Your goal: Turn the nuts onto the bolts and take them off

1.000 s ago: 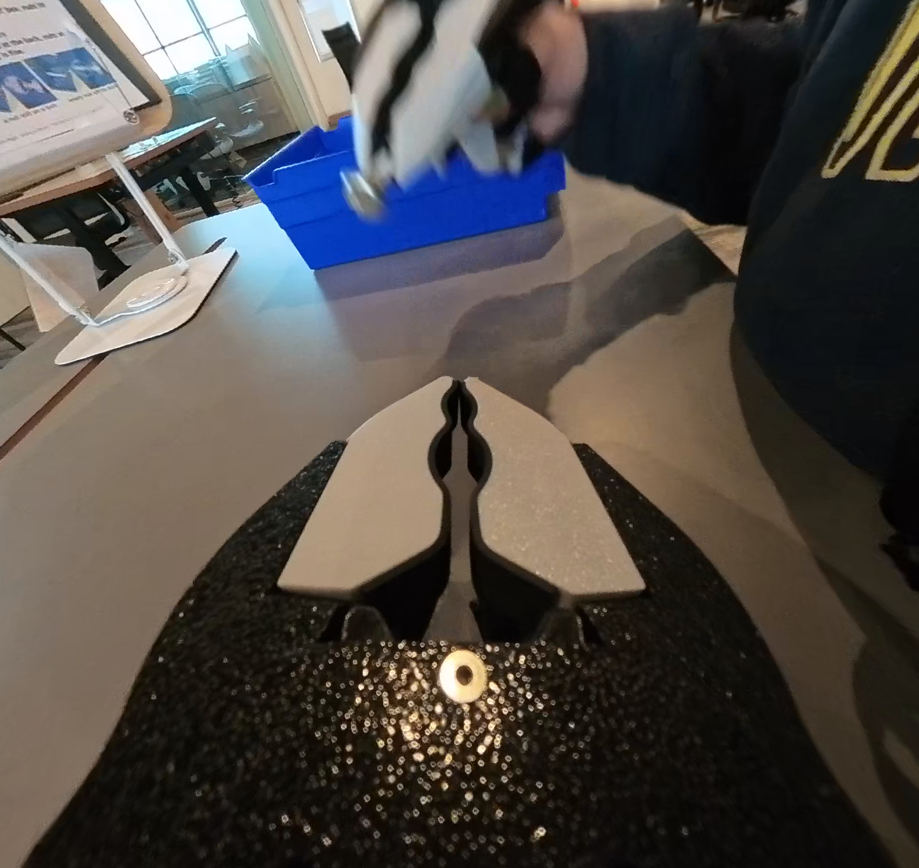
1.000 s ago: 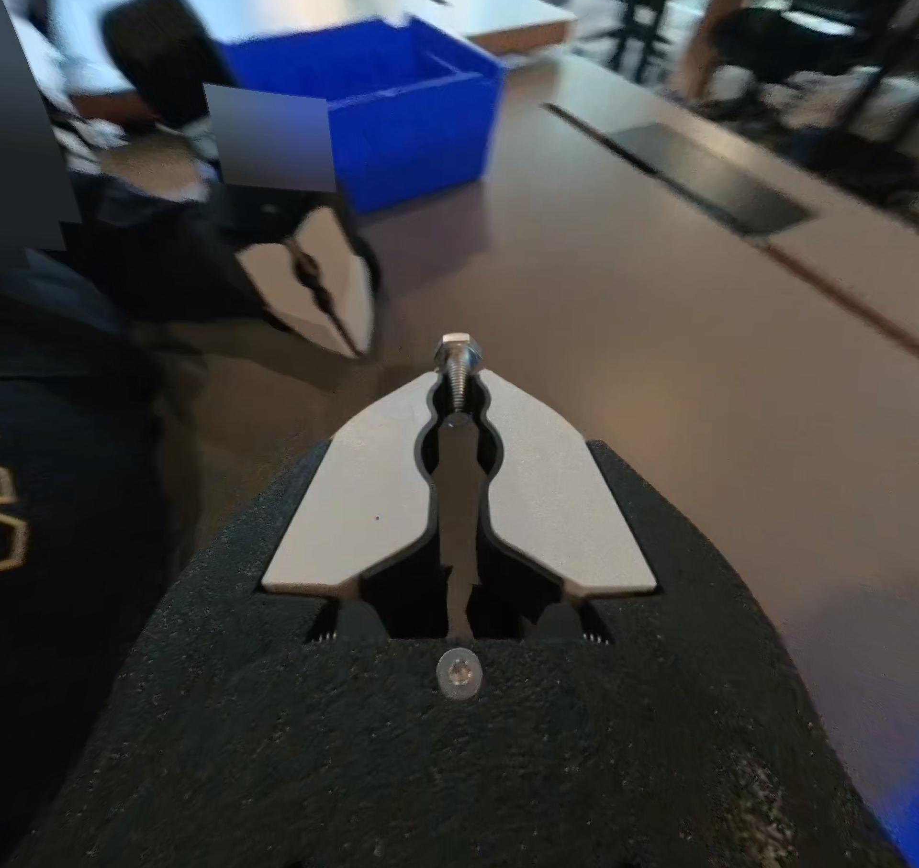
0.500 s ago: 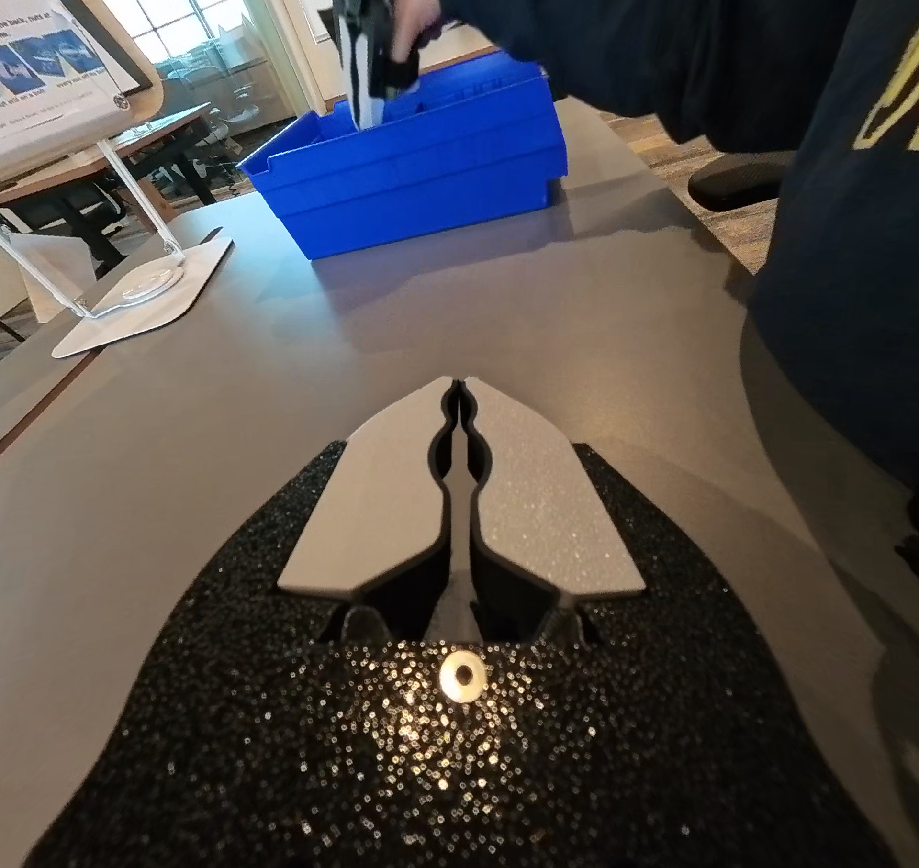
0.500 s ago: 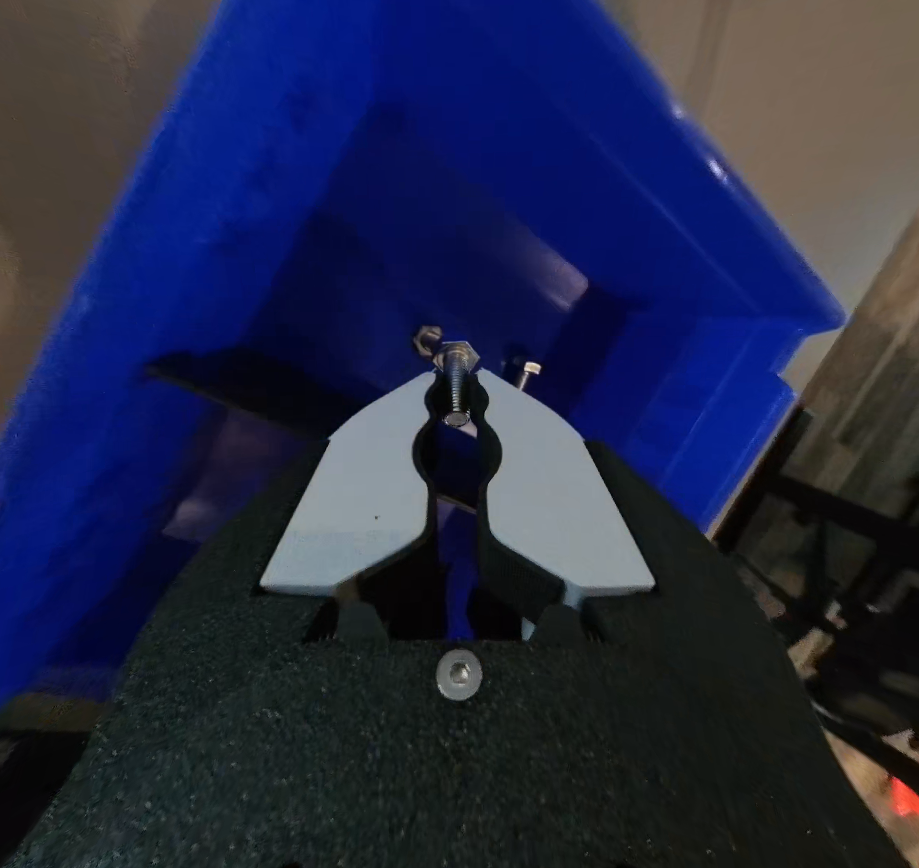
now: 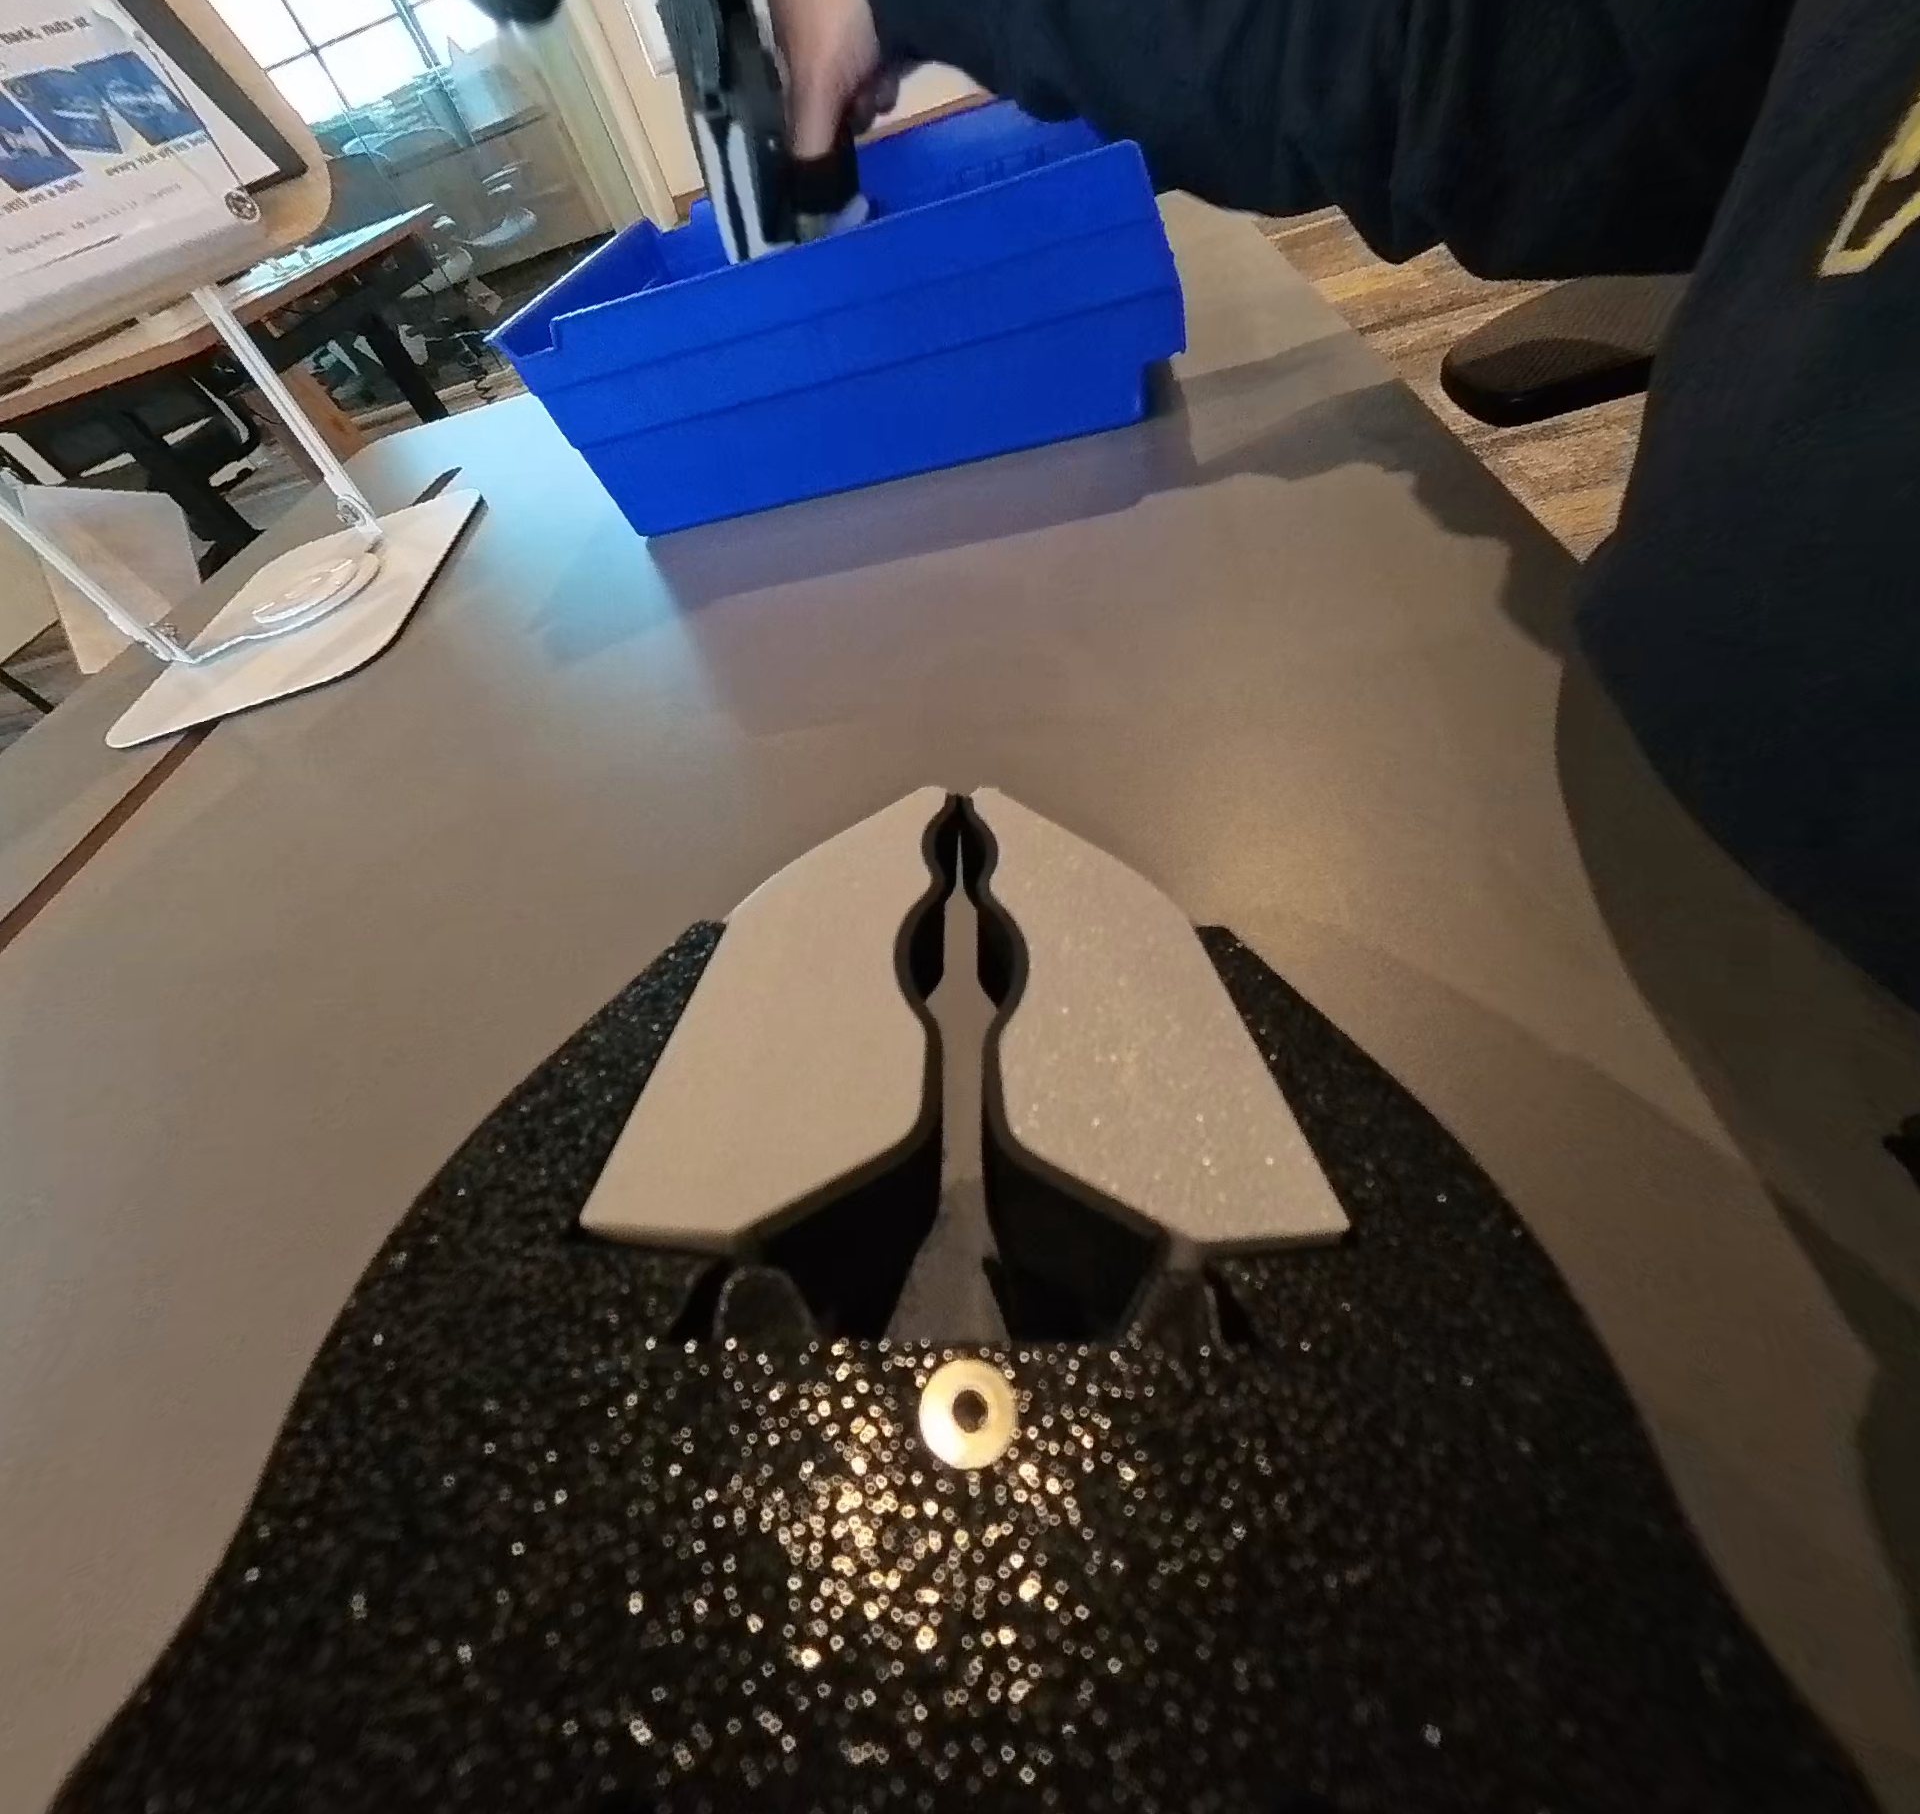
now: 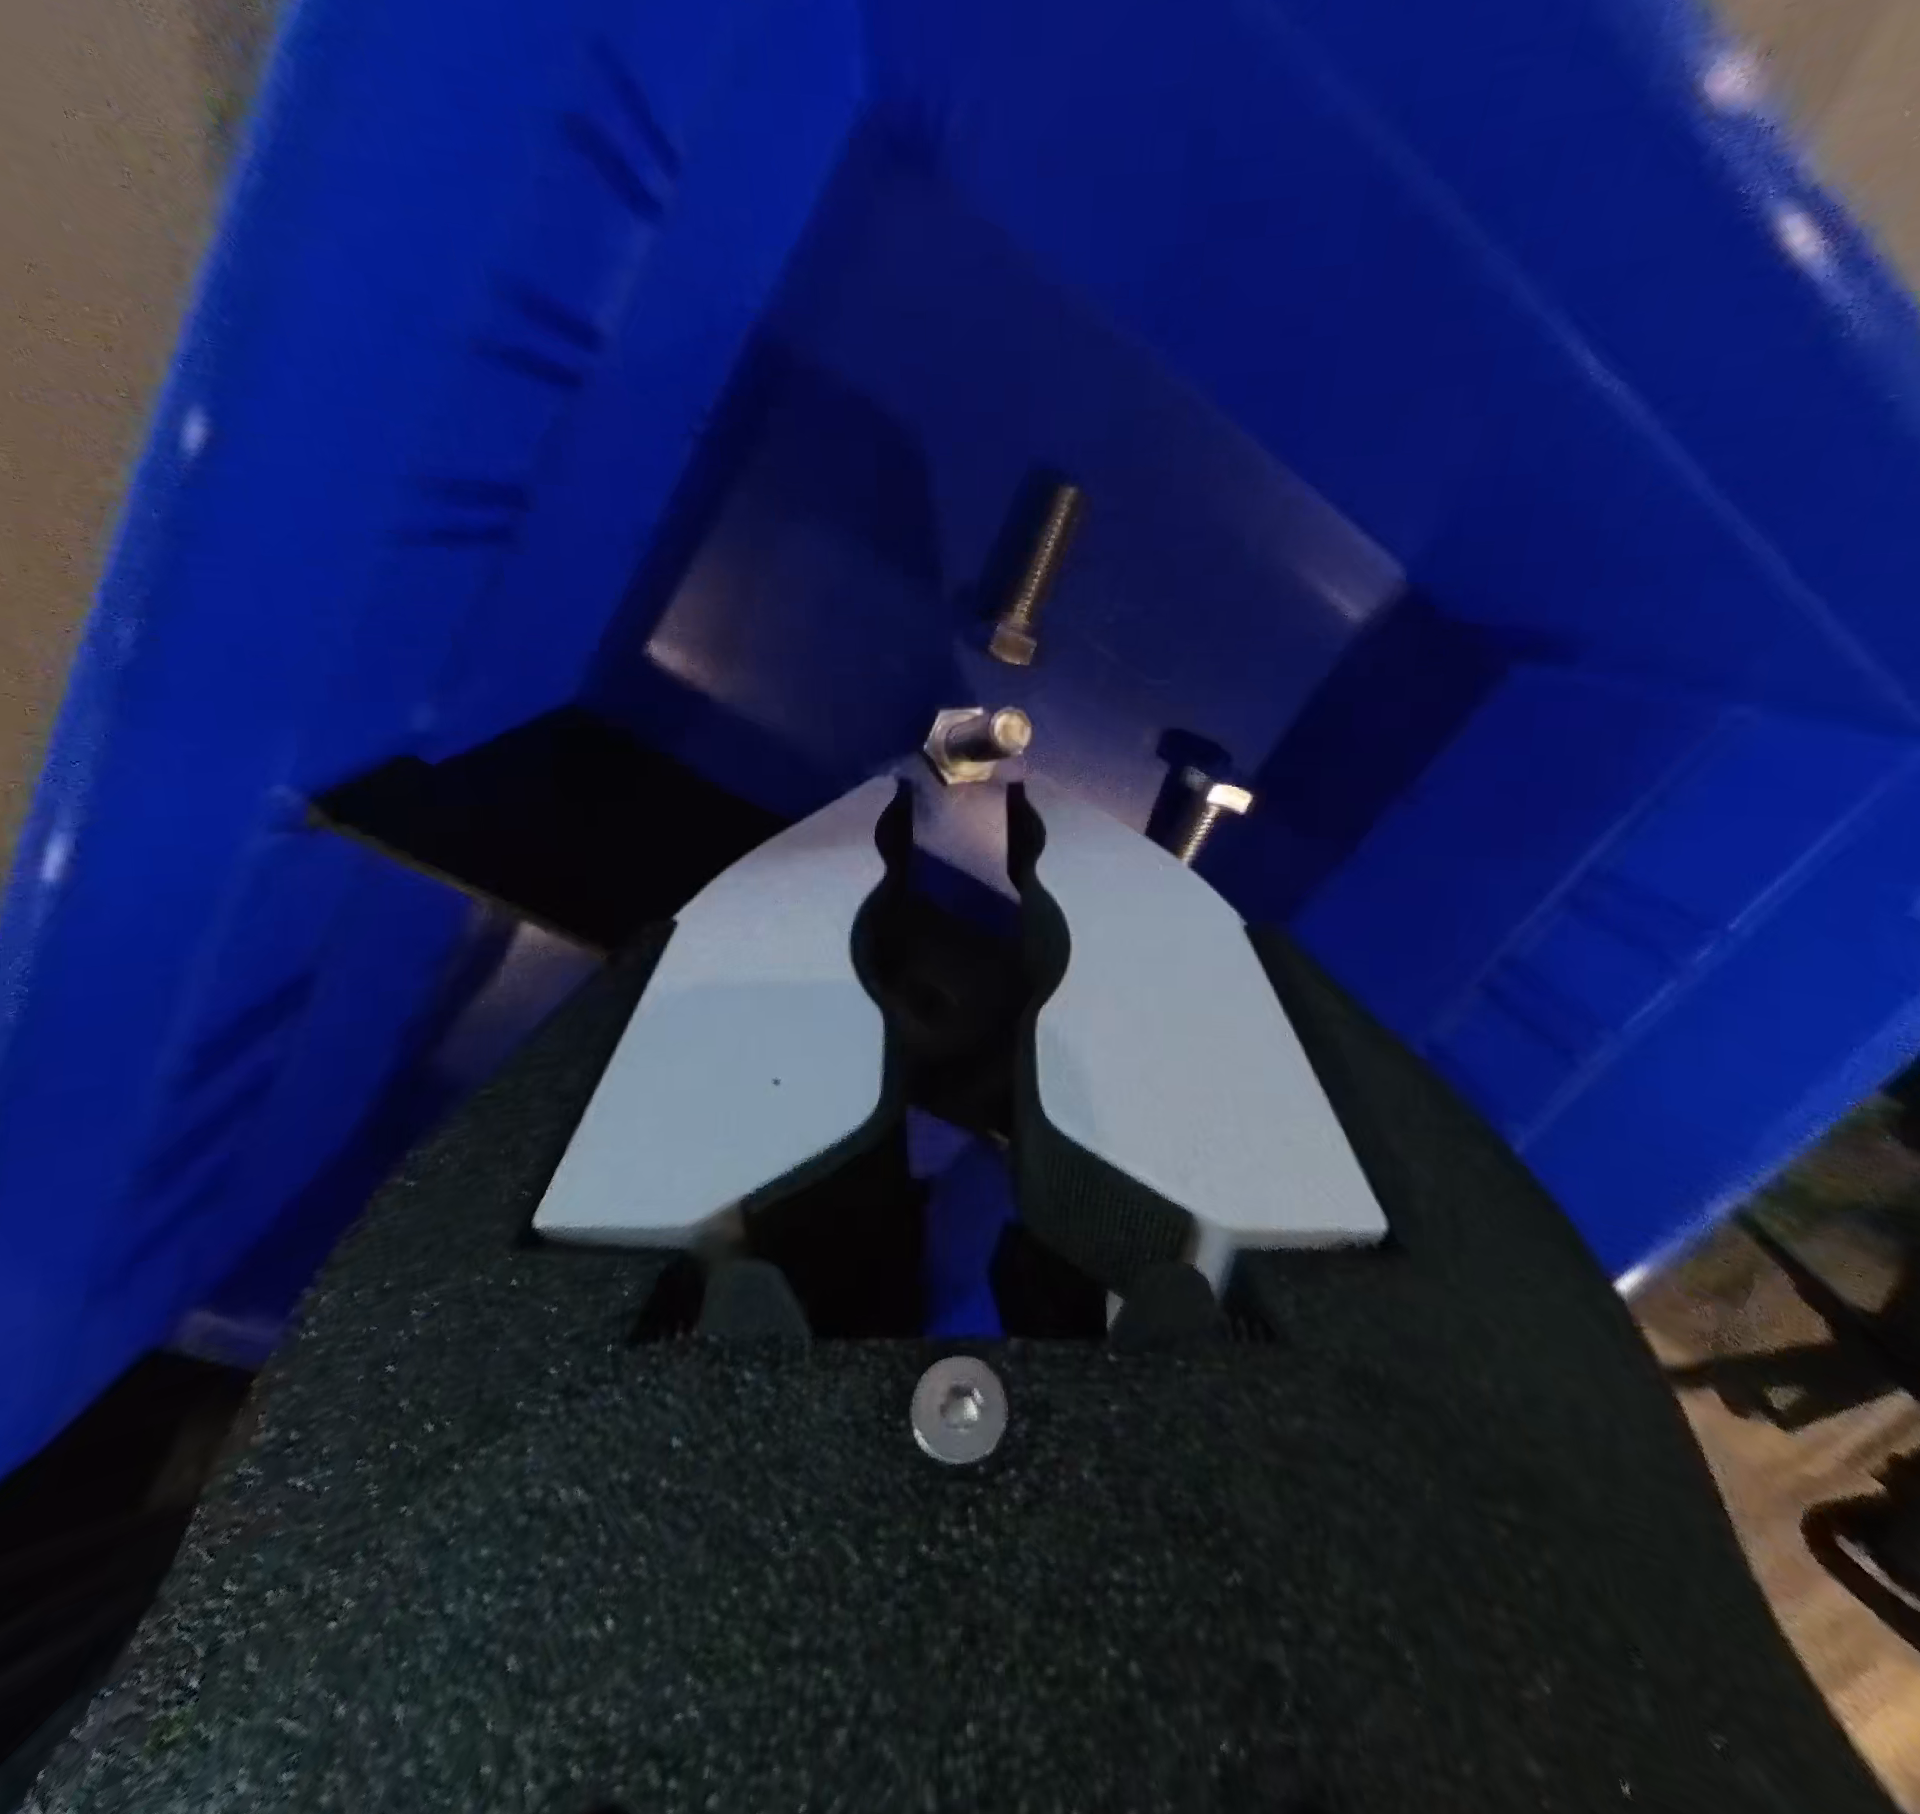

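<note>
My right gripper (image 6: 956, 796) is open and empty, pointing down into the blue bin (image 6: 1351, 330). Just past its tips lies a bolt with a nut on it (image 6: 977, 744). A bare bolt (image 6: 1036, 575) lies farther in, and another bolt (image 6: 1205, 814) lies to the right. My left gripper (image 5: 964, 808) is shut and empty, low over the grey table (image 5: 416, 829). In the left wrist view the right gripper (image 5: 743, 154) reaches down into the blue bin (image 5: 862, 372), held by a hand.
A white sign stand (image 5: 281, 611) with a clear post stands at the table's left. A person's dark sleeve and torso (image 5: 1714, 414) fill the right side. The table edge (image 5: 1455, 434) runs along the right, with floor beyond. My hands' fingertips stand some 40 cm from each other.
My right gripper has opened and let go of the bolt with the nut, which now lies on the bin floor. The left gripper has stayed put.
</note>
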The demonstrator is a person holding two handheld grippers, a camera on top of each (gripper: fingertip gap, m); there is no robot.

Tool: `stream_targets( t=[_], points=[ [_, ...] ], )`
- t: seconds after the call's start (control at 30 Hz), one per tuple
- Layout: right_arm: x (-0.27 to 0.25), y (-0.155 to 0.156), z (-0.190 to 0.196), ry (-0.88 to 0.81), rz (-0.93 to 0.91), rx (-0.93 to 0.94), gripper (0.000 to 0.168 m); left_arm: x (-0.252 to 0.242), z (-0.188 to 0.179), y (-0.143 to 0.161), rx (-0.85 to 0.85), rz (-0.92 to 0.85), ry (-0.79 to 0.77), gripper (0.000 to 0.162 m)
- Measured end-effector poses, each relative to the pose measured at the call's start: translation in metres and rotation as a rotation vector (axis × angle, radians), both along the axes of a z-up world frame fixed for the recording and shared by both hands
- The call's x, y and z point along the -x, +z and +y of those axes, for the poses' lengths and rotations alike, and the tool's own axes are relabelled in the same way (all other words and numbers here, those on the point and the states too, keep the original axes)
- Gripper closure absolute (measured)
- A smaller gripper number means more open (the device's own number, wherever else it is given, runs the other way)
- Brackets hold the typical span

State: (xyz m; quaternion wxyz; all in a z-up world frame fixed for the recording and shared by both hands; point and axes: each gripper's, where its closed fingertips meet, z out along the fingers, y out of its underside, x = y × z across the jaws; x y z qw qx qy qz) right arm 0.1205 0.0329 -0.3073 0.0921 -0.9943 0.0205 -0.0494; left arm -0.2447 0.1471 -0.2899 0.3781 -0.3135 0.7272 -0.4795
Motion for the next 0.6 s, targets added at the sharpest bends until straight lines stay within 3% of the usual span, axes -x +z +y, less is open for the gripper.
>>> stream_targets(
  t=[0.03,0.2,0.33,0.43,0.6],
  points=[
    [0.000,0.005,0.002,-0.001,-0.014,-0.022,0.151,0.000,0.000,0.000,0.000,0.000,0.000,0.162],
    [0.041,0.047,0.028,0.053,-0.068,-0.244,0.154,0.000,0.000,0.000,0.001,-0.001,0.002,0.162],
    [0.141,0.085,0.073,0.201,-0.034,-0.613,0.152,0.000,0.000,0.000,0.000,0.000,0.004,0.162],
    [0.223,0.083,0.102,0.324,0.074,-0.837,0.150,0.000,0.001,0.000,-0.004,0.001,0.007,0.162],
    [0.298,0.068,0.154,0.357,0.308,-1.188,0.148,0.000,0.001,-0.001,-0.007,0.000,0.008,0.162]
  ],
)
